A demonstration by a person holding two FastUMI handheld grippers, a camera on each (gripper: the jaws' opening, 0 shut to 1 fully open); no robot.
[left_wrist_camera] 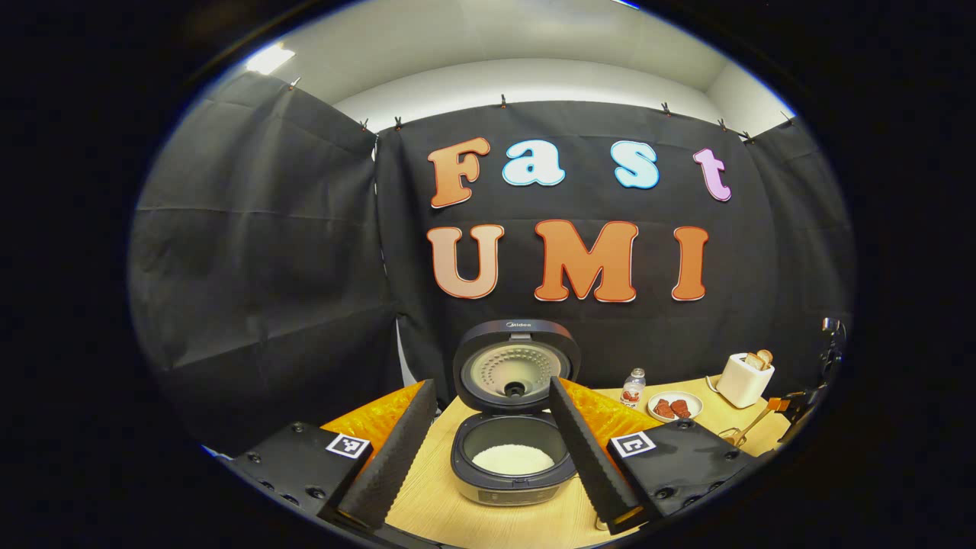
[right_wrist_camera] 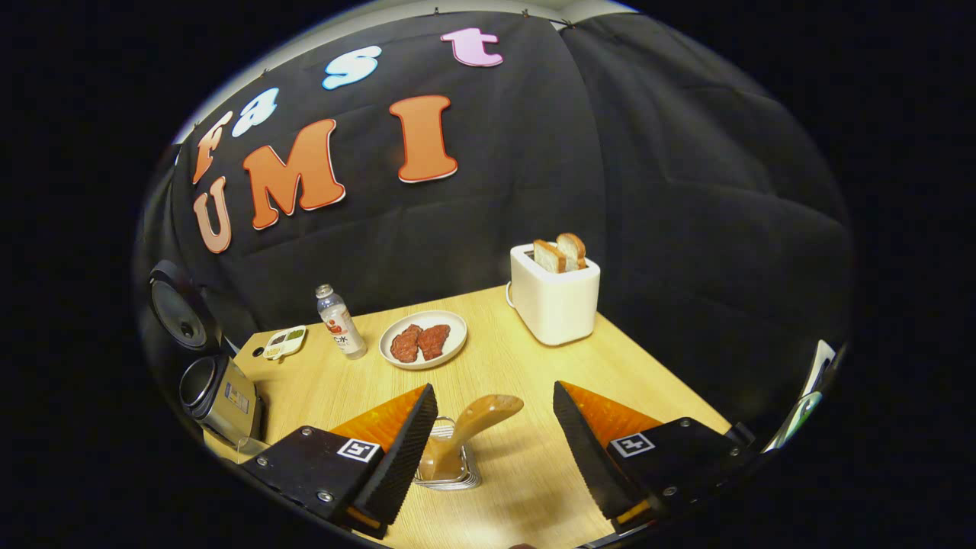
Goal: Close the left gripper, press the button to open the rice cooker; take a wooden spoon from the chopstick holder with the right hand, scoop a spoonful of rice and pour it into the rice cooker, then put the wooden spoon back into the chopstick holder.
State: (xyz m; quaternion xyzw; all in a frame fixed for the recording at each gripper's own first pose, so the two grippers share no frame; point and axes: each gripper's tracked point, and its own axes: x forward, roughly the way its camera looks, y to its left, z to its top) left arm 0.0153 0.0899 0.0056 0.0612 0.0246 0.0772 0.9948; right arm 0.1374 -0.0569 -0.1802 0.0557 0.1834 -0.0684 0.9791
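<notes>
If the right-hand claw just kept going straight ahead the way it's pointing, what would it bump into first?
Probably the light wooden spoon leaning in its wire chopstick holder, which sits between the right gripper's open fingers. Depth is hard to judge.

A staged kitchen mock-up inside a recording booth is showing here: black cloth walls (left_wrist_camera: 259, 252) are hanging from clips around a pale wooden tabletop (right_wrist_camera: 534, 366). Sitting on it are a dark open rice cooker (left_wrist_camera: 512, 450), a white toaster holding bread slices (right_wrist_camera: 554, 293), a white plate of reddish meat (right_wrist_camera: 423, 339) and a small clear bottle (right_wrist_camera: 340, 322).
</notes>
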